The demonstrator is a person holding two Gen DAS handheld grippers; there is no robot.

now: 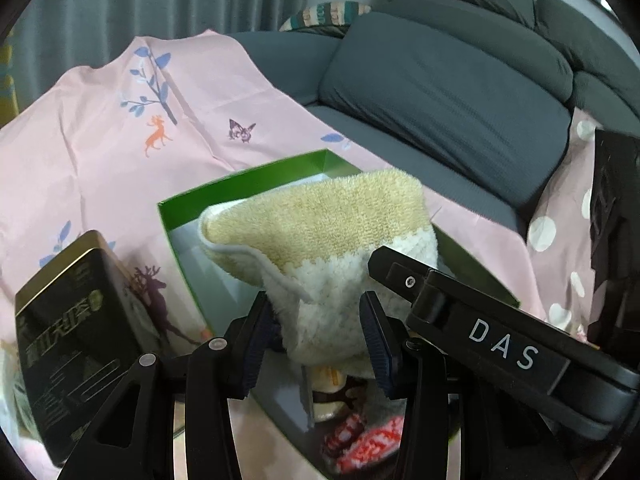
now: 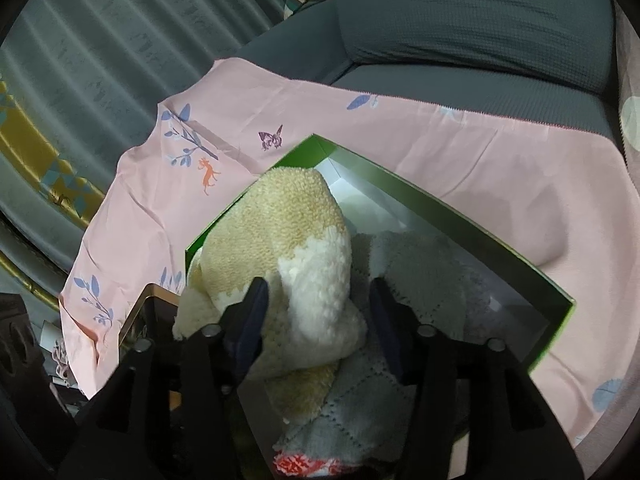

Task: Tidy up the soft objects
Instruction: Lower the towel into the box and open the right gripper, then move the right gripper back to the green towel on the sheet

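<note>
- Our left tongs [image 1: 320,330] stand partly open with the fluffy cream-and-tan sock [image 1: 320,232] between the jaws; the left pad presses its white part, and on the right we cannot tell whether the pad touches.
- Our right tongs [image 2: 318,322] stand about as wide, the same sock [image 2: 296,252] bunched between them against the left pad, with a gap at the right pad.
- The sock hangs over the near left part of the green box [image 2: 440,208], which rests on the pink printed cloth [image 1: 120,128] covering the surface.
- In the box under it lie a grey knitted piece [image 2: 372,400] and a red-and-white patterned piece [image 1: 360,440].
- A dark tin [image 1: 68,344] stands just left of the box.
- A grey sofa [image 1: 440,80] lies beyond.
</note>
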